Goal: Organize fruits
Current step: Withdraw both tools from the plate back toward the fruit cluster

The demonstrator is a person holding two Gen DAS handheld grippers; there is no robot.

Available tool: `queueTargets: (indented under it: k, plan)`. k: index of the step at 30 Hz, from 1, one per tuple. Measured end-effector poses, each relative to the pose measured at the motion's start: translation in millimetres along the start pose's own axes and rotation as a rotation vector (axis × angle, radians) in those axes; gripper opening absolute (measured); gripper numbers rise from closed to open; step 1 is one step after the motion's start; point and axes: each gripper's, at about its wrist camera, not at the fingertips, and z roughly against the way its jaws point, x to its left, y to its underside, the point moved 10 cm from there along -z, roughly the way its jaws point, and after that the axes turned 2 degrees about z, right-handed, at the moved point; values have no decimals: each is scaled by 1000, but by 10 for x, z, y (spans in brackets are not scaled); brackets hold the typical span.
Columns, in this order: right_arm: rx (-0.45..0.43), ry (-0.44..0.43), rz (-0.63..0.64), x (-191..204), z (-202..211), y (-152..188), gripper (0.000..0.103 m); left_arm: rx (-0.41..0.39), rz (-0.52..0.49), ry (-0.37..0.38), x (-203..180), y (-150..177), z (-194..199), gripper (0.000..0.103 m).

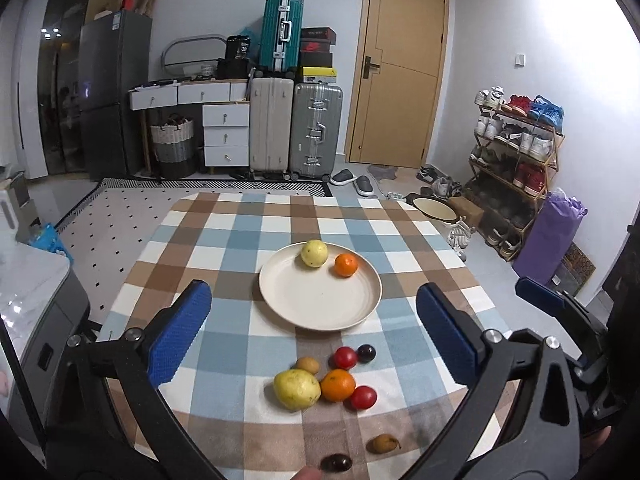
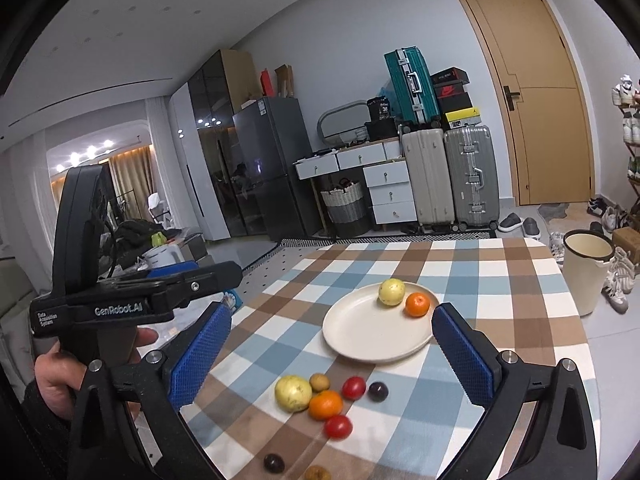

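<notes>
1. Left claw (image 1: 314, 334) and right claw (image 2: 332, 354): jaws spread wide, both empty.
2. Loose fruit cluster (image 1: 324, 380) on worktop, below and between pads; plate (image 1: 320, 312) just beyond.
3. Tomatoes (image 1: 363, 397) likely soft, smooth: grip lightly across the middle.

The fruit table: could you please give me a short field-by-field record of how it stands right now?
surface: checked tablecloth
plate: cream, mid-table, holds two fruits
on plate: yellow fruit and orange, side by side at the far rim
near cluster: large yellow fruit, second orange, two red fruits, small tan fruit, dark plum
near edge: second dark plum, small brown fruit
left gripper: open, empty
right gripper: open, empty
</notes>
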Motion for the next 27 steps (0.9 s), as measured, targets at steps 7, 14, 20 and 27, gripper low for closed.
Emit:
queueTargets:
  k: [7, 14, 20, 27]
  plan:
    - [12, 31, 4, 104, 110, 227, 102, 10, 19, -23, 137, 295, 131, 102]
    - [4, 60, 22, 184, 210, 435, 102, 60, 58, -19, 294, 725, 96, 102]
    - [45, 87, 23, 156, 191, 649, 102, 139, 73, -4, 294, 1193, -51, 102]
    - [79, 138, 2, 50, 239, 871, 102, 208, 41, -5, 230, 1655, -241, 102]
